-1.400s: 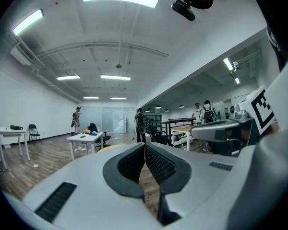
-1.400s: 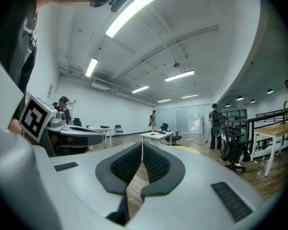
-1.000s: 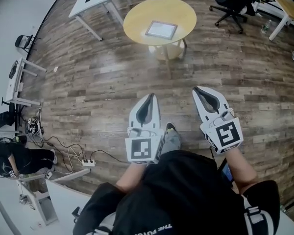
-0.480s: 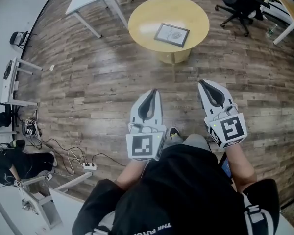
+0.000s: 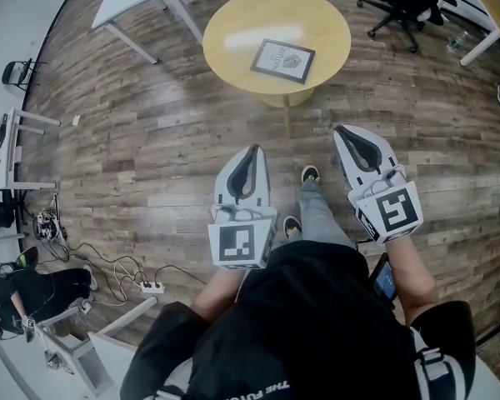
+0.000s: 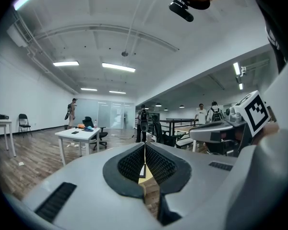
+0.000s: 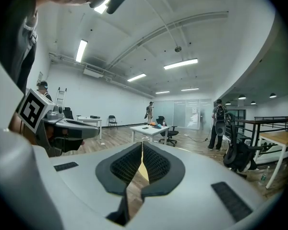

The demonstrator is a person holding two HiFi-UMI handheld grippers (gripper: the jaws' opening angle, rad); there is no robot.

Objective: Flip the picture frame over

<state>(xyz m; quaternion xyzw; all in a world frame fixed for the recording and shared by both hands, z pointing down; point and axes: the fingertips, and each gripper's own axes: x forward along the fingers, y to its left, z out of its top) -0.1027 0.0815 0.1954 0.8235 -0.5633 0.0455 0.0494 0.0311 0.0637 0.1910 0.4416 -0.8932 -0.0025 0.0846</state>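
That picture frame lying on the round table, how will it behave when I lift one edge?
The picture frame looks like a thin, rigid rectangle, so it should probably pivot stiffly rather than bend. Lying flat on the smooth round table, it may slide when nudged.

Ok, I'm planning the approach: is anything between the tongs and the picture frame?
Nothing visible: only wooden floor lies between the left tongs, the right tongs and the round table bearing the picture frame.

Open wooden floor [image 5: 175, 140] lies before round table [image 5: 325, 32].
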